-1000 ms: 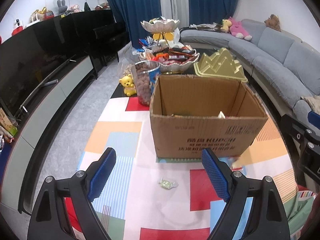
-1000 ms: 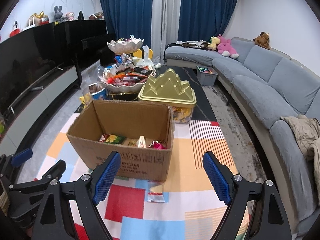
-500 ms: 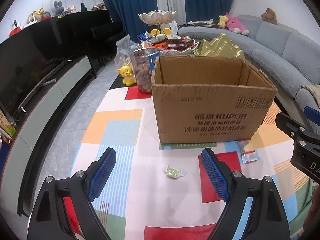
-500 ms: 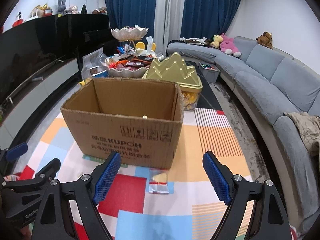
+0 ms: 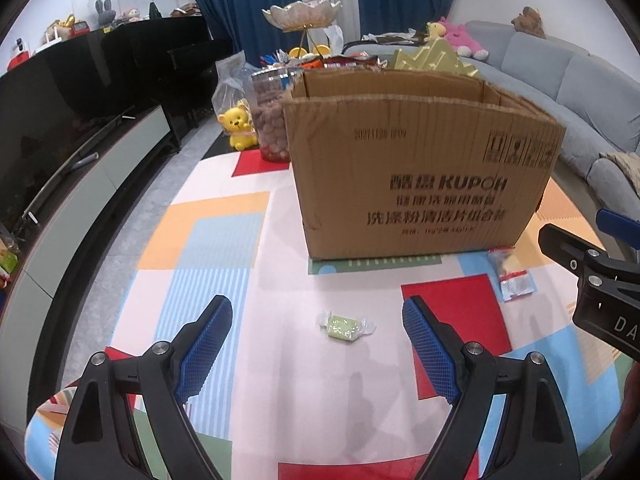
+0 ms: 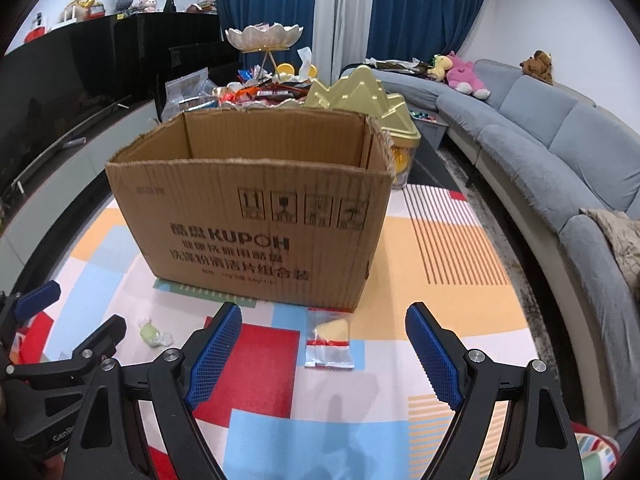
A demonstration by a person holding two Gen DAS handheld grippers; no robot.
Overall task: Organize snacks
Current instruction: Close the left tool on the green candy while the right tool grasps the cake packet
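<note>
Ahead of you the cardboard box [image 5: 420,168] stands open-topped on the patchwork mat [image 5: 208,240], and both loose snacks lie on the mat just in front of its printed wall, apart from it.

Your left hand-held gripper [image 5: 318,354] is spread wide with nothing between its blue pads. The green candy [image 5: 344,326] sits straight ahead of it, almost centred in the gap and slightly toward the right pad, with its twisted ends pointing left and right across the opening. I judge that a grip across its short side would be easier than pinching it end to end.

Your right hand-held gripper [image 6: 324,354] is equally wide and empty. The clear packet [image 6: 329,340] with the yellow piece inside lies directly in front of it, centred between the pads, its long side running away from you toward the box, its top edge close to the box's near corner.

Each snack is nearest its own side, so neither hand needs to cross.
</note>
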